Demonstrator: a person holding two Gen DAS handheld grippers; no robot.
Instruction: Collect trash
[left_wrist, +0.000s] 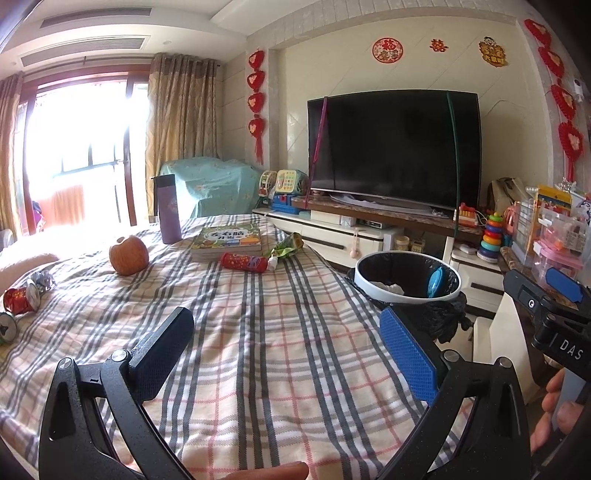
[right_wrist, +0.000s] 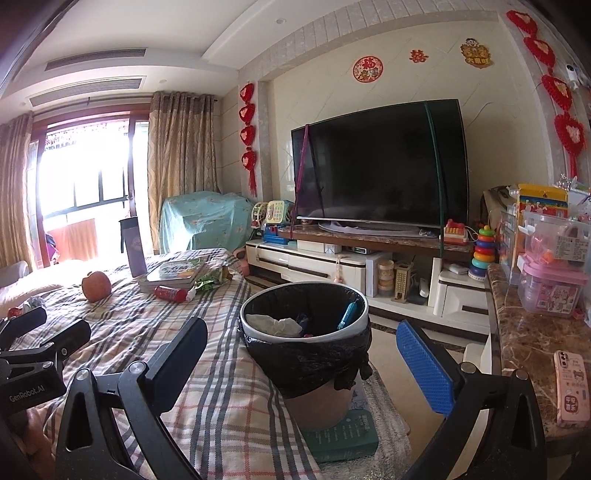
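A trash bin with a black liner stands beside the plaid-covered bed; paper and a blue item lie inside. On the bed lie a red tube wrapper, a green snack bag, and crumpled red and silver wrappers at the left. My left gripper is open and empty above the bed. My right gripper is open and empty, close to the bin.
An apple, a purple bottle and a stack of books sit on the bed. A TV on a cabinet stands behind. A marble counter with a pink phone and toy boxes is at right.
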